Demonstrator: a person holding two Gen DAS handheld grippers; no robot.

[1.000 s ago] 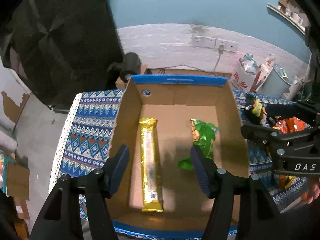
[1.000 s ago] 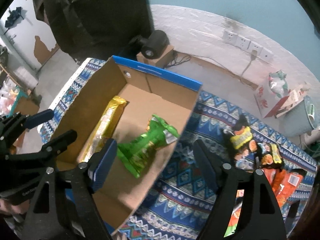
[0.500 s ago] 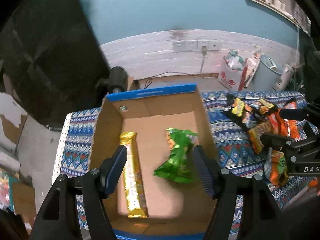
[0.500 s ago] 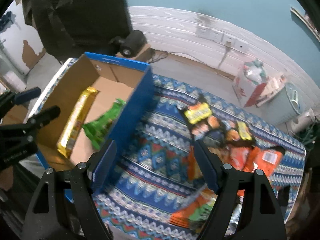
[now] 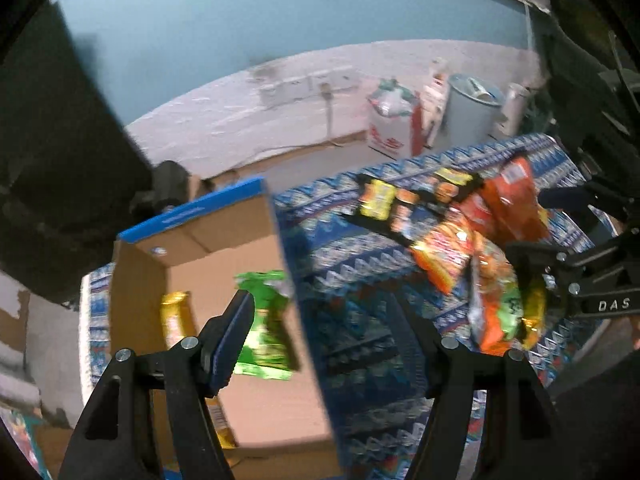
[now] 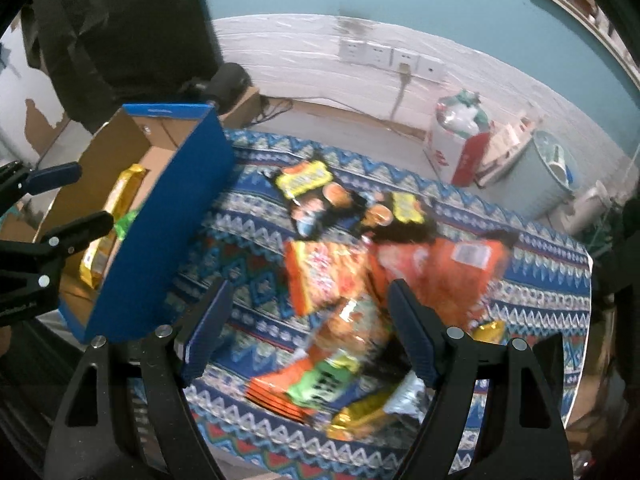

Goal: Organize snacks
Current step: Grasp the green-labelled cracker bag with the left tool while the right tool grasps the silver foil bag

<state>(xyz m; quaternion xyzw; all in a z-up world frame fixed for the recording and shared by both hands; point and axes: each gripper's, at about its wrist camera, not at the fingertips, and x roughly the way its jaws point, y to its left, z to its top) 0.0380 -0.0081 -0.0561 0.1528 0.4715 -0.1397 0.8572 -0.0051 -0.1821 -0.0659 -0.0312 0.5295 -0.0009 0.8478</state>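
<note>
An open cardboard box (image 5: pixel 256 408) with a blue rim stands at the left of the patterned cloth. It holds a gold bar (image 5: pixel 176 316) and a green packet (image 5: pixel 264 332); the box also shows in the right wrist view (image 6: pixel 168 216). A pile of orange, black and gold snack packets (image 6: pixel 344 288) lies on the cloth to the right, also seen in the left wrist view (image 5: pixel 468 248). My left gripper (image 5: pixel 324 332) is open and empty over the box's right wall. My right gripper (image 6: pixel 308 332) is open and empty above the orange packets.
The patterned blue cloth (image 6: pixel 248 280) covers the table. Behind it are a white wall with sockets (image 6: pixel 384 56), a red-and-white bag (image 6: pixel 460 148), a pale bin (image 6: pixel 548 176) and a black speaker (image 6: pixel 228 80). The table's right edge is near the pile.
Both grippers have swung right, away from the box and toward the snack pile. The box contents have not moved. Both stay open and empty.
</note>
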